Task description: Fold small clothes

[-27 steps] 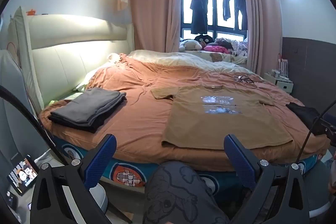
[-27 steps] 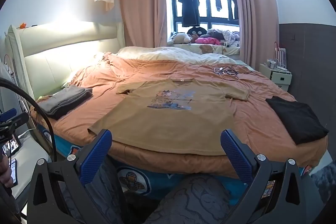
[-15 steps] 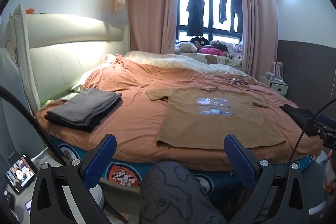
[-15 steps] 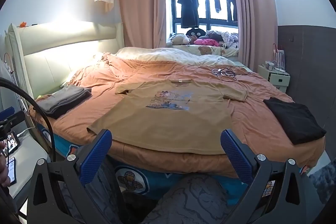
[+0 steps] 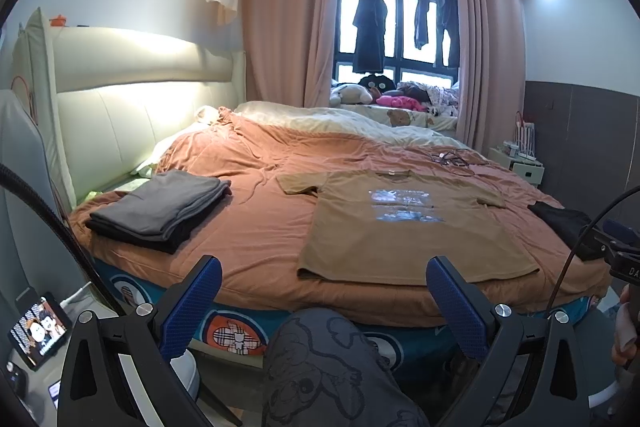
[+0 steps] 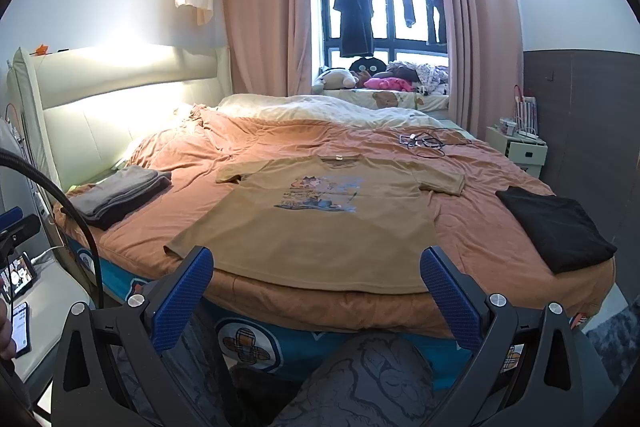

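Observation:
A tan T-shirt (image 5: 404,227) (image 6: 320,227) with a blue print lies spread flat, front up, on the orange bedcover (image 5: 256,227) (image 6: 472,227), its hem by the near bed edge. My left gripper (image 5: 322,281) hangs open in front of the bed, short of the shirt's hem, nothing between its blue pads. My right gripper (image 6: 316,271) is open too, level with the near edge and just short of the hem. Neither touches the cloth.
Folded grey clothes (image 5: 160,211) (image 6: 116,195) are stacked at the bed's left. A folded black garment (image 6: 556,227) (image 5: 568,223) lies at its right. Cables (image 6: 424,141) rest beyond the shirt. A person's patterned knee (image 5: 332,367) is below. A phone (image 5: 38,329) stands lower left.
Both views have drifted slightly; the bed and shirt sit a little lower and farther left in the left wrist view. The shirt lies unmoved and both grippers stay open.

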Tool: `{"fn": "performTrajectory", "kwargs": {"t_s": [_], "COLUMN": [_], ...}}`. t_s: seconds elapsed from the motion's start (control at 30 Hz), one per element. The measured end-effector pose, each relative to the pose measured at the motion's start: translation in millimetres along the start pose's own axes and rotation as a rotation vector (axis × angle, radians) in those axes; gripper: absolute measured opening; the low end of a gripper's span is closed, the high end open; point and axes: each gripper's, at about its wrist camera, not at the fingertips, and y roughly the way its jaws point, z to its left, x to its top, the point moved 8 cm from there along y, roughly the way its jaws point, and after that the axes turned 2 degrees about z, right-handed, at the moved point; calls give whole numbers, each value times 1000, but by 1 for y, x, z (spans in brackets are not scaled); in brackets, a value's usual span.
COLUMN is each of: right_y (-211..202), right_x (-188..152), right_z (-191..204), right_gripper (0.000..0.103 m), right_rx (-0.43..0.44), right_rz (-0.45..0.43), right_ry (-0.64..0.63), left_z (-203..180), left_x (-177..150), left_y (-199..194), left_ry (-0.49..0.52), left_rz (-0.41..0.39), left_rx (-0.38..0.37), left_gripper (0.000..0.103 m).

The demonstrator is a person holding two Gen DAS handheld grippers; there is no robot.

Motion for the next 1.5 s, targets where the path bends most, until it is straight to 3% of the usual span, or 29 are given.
{"fn": "performTrajectory", "kwargs": {"t_s": [1.5], "right_y": [4], "right_x": [2], "right_z": [-3], "right_gripper": [103], "right_rx": [-27], "right_rz": [-27], "right_ry": [-4], "left_z": [-6], "left_x": [9], "left_y": [-4], "left_ry": [-4], "left_rz": [-24], "left_rx": [-18], "left_gripper": [103]}}
